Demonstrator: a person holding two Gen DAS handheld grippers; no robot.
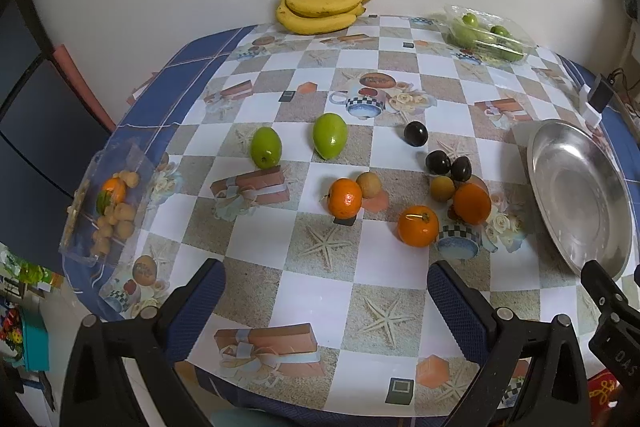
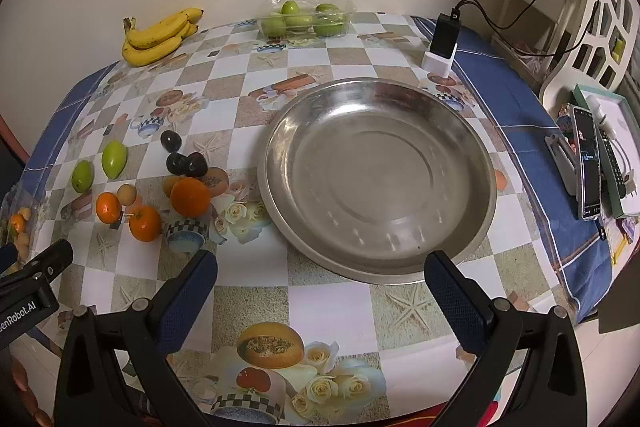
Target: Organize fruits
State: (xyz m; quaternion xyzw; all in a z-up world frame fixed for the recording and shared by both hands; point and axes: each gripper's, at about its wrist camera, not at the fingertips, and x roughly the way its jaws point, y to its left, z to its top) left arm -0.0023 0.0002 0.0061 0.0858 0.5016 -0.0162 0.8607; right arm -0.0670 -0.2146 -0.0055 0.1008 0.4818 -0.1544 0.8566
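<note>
Checkered desk (image 1: 320,291) up first: steel plate (image 2: 376,179) empty at twelve o'clock before the right gripper (image 2: 320,291); oranges (image 1: 418,226) at one o'clock of the nearer left gripper (image 1: 326,291). Both jaws spread, empty.

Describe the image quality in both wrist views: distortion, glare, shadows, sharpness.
Left wrist view: strong fisheye bending, the table edge curves and the corners go black; soft indoor light, faint shadows under the oranges; fruit fairly sharp. Right wrist view: same curving; the metal plate shows dull reflections, no harsh glare; the bananas at the far edge look slightly softer.
</note>
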